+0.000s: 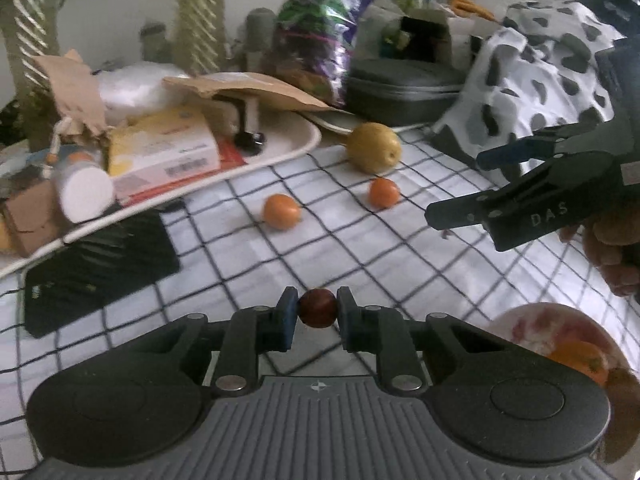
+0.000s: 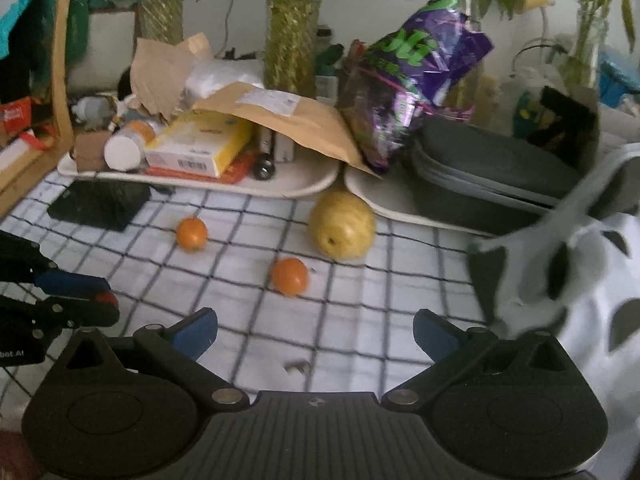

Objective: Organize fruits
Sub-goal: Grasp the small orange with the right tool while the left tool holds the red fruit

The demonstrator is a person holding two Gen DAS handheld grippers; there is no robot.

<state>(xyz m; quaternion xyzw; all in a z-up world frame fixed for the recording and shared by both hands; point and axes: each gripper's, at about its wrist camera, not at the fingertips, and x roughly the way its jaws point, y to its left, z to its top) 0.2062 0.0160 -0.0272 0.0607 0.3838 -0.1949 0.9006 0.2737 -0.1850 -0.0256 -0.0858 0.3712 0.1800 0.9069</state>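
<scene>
Dark red and round, a small fruit (image 1: 318, 307) is sitting pinched between the blue pads of the left gripper (image 1: 317, 312), whose fingers are closed narrowly on it above the checked cloth of the worktop (image 1: 360, 248). Just to the right and close to the camera, a floral bowl (image 1: 520, 324) is already holding an orange fruit (image 1: 580, 360), so the sorting seems to be under way and the red fruit is probably heading there next.

The right gripper (image 2: 316, 334) is hovering with its fingers spread wide and nothing between them; in the left view it is reaching in from the right edge.

Farther out, three fruits are still lying loose on the cloth: one small orange (image 2: 290, 276) nearest the right gripper, a second small orange (image 2: 192, 233) off to its left, and a yellow pear (image 2: 343, 225) resting just in front of the cluttered trays (image 2: 304, 186). By this reckoning, one fruit is placed, one is in hand, and three are waiting to be collected.
</scene>
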